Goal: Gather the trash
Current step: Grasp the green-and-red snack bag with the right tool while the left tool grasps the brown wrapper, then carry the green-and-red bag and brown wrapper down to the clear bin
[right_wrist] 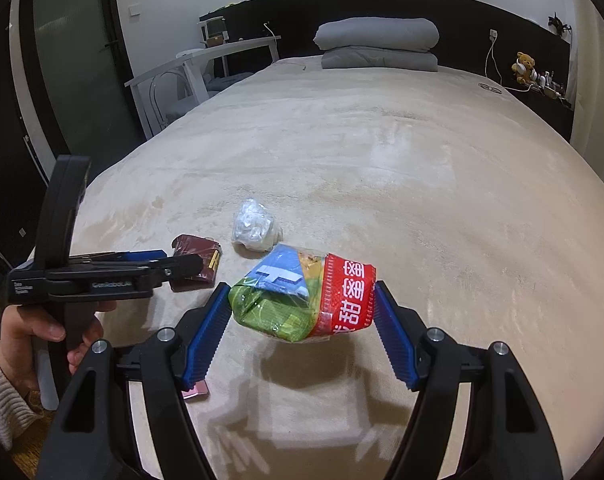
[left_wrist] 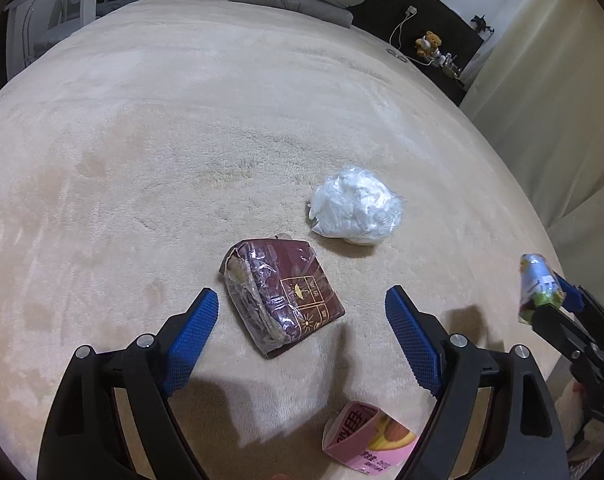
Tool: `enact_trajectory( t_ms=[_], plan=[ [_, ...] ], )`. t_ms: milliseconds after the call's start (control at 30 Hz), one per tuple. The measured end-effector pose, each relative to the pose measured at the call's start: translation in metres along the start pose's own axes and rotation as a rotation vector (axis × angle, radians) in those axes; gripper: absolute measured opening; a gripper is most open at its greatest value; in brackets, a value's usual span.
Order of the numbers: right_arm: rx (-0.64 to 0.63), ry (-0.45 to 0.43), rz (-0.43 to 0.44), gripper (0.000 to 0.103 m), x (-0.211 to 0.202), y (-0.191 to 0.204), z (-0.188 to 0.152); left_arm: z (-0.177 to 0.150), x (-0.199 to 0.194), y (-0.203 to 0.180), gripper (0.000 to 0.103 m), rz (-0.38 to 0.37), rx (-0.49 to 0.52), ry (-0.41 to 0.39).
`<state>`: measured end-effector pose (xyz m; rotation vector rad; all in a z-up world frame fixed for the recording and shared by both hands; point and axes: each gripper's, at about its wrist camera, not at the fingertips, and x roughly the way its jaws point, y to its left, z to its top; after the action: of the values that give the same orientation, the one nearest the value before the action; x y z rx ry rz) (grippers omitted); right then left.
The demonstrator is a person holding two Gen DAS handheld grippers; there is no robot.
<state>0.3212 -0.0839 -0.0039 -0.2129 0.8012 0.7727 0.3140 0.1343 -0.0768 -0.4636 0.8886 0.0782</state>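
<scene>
Left tool (left_wrist: 302, 312) hangs spread wide above the maroon packet (left_wrist: 284, 296) on the bed (left_wrist: 182, 120); it should straddle both sides before squeezing. Right tool (right_wrist: 302, 300) grips a snack wrapper (right_wrist: 302, 296).

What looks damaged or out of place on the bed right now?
The dark red box in clear plastic wrap lies askew on the beige bedspread, its left edge torn and crushed. A crumpled white plastic bag sits beyond it, and a pink carton lies nearer the camera. All are loose litter.
</scene>
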Motion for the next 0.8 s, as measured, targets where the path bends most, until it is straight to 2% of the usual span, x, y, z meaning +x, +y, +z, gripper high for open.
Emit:
enact_trajectory(
  t_ms=[167,400,467,600,800],
  plan=[
    [0.004,-0.001,0.005,0.07,-0.003,-0.001,0.0,0.001,0.013,-0.006,0.084,0.04,0.014,0.012],
    [0.003,-0.003,0.007,0.07,-0.005,0.001,0.0,0.001,0.023,-0.021,0.082,0.123,0.096,0.008],
    [0.004,0.0,0.004,0.07,-0.004,0.001,0.0,-0.001,0.026,-0.024,0.078,0.161,0.128,0.01],
    [0.005,0.005,-0.005,0.07,-0.003,-0.001,-0.001,0.0,0.026,-0.025,0.06,0.201,0.147,0.006],
    [0.006,0.007,-0.014,0.07,0.0,-0.002,0.0,0.001,0.019,-0.022,0.059,0.182,0.168,-0.014]
  ],
)
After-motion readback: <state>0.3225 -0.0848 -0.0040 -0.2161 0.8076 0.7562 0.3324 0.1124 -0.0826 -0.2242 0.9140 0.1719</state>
